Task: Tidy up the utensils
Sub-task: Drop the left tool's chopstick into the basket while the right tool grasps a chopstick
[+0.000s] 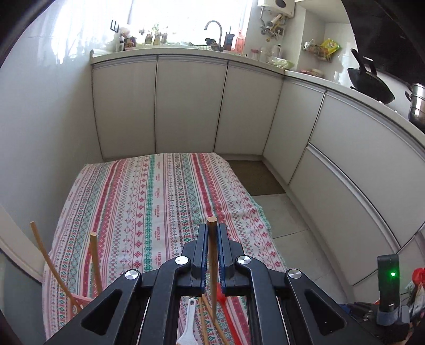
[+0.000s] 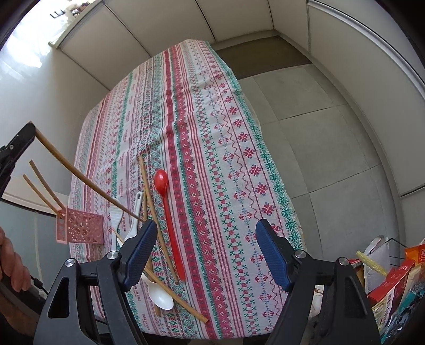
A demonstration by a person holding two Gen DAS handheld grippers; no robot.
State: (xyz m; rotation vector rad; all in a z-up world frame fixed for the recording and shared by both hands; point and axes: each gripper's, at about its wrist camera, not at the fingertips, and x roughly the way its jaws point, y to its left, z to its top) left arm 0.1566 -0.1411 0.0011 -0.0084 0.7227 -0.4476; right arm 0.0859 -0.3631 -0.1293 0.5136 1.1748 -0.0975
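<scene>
This is a home kitchen. White cabinet doors (image 1: 188, 103) run in an L under a pale countertop (image 1: 170, 50), where a curved faucet (image 1: 213, 27) stands before a bright window. A black wok (image 1: 370, 85) and a steel pot (image 1: 417, 103) sit at the right, with a wall-mounted water heater (image 1: 277, 6) above. A table under a patterned tablecloth (image 1: 159, 201) stands on grey floor tiles (image 2: 318, 127).

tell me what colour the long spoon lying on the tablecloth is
Red; the long spoon shows best in the right wrist view.
</scene>
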